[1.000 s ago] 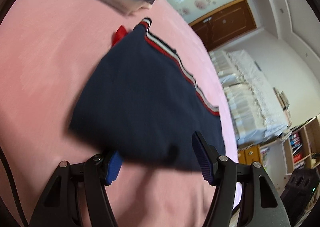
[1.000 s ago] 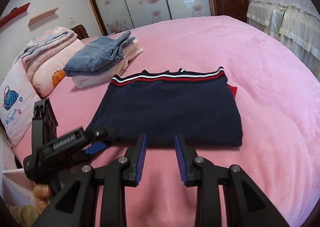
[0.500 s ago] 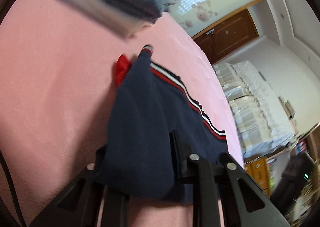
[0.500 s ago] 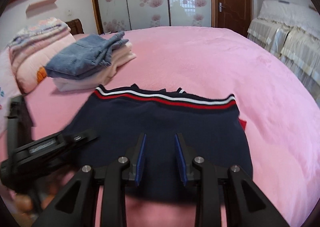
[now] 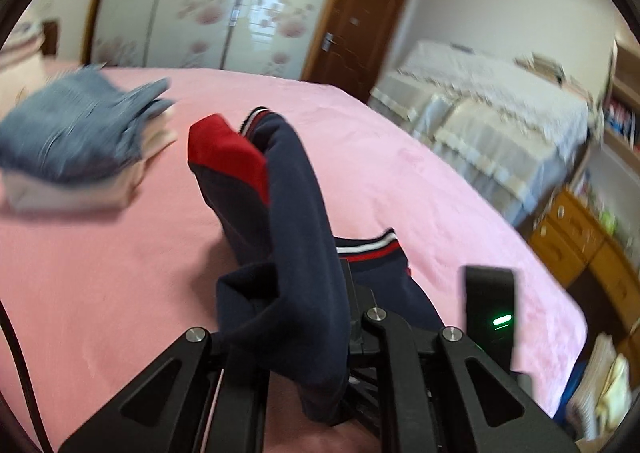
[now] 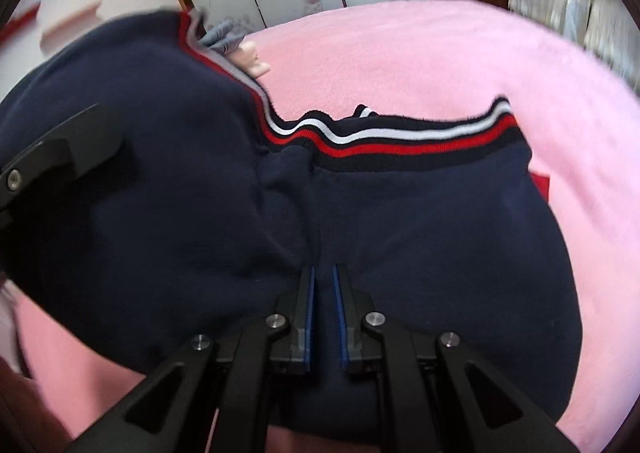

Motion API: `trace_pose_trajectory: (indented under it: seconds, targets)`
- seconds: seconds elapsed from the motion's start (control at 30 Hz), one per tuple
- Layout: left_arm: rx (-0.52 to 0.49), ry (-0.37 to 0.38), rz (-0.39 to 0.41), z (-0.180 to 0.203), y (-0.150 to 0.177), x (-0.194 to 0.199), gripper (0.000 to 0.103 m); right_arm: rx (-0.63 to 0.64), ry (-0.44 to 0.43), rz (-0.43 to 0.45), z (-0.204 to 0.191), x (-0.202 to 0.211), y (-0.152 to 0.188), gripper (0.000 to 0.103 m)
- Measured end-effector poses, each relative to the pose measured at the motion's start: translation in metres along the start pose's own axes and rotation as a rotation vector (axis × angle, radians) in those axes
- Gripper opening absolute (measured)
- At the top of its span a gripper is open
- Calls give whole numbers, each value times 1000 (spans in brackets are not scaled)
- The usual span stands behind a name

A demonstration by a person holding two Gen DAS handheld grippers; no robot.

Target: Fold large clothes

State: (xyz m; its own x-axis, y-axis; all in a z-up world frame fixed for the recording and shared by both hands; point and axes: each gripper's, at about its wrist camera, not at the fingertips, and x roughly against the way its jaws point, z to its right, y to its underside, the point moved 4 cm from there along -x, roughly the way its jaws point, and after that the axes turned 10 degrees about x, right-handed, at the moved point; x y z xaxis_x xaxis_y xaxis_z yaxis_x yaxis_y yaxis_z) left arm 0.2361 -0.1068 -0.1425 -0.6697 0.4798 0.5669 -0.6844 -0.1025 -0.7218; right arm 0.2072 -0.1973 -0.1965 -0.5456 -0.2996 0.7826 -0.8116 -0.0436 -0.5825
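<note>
The left gripper (image 5: pixel 320 337) has just been closing, and its jaws now pinch a fold of the navy sweater (image 6: pixel 420 245), lifting that side off the pink bed (image 6: pixel 400 65). The raised cloth hangs over the jaws and shows a red patch (image 5: pixel 224 153). The right gripper (image 6: pixel 323 293) has also been closing; its jaws stand nearly together on the sweater's near edge with navy cloth between them. The folded jeans pile (image 5: pixel 76 133) lies near the bed's far left edge.
</note>
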Motion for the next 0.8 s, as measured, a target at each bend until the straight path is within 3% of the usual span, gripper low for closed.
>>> trace_pose_trajectory:
  seconds: [0.03, 0.1, 0.27, 0.4, 0.53, 0.6, 0.7, 0.77, 0.8]
  targets:
    - [-31, -10, -14, 8, 1, -3, 9, -27, -42, 5, 4, 11, 1, 10]
    - [-100, -32, -50, 25, 3, -11, 9, -46, -47, 24, 11, 35, 4, 10]
    - [-257, -105, -148, 61, 25, -40, 9, -102, 58, 70, 51, 102, 21, 10]
    - [-407, -162, -252, 86, 68, -72, 9, -129, 143, 82, 79, 133, 37, 10]
    - [-580, -234, -238, 104, 94, -85, 9, -166, 183, 44, 100, 135, 51, 10]
    - [-583, -233, -236, 105, 95, -82, 9, -189, 185, 31, 104, 133, 55, 10]
    - [-548, -203, -245, 103, 89, -72, 26, -203, 174, 32, 105, 130, 47, 10]
    - [-507, -145, -271, 101, 85, -59, 60, -209, 167, 43, 107, 131, 42, 10]
    - [-491, -123, -272, 100, 82, -52, 66, -209, 164, 53, 104, 135, 38, 10]
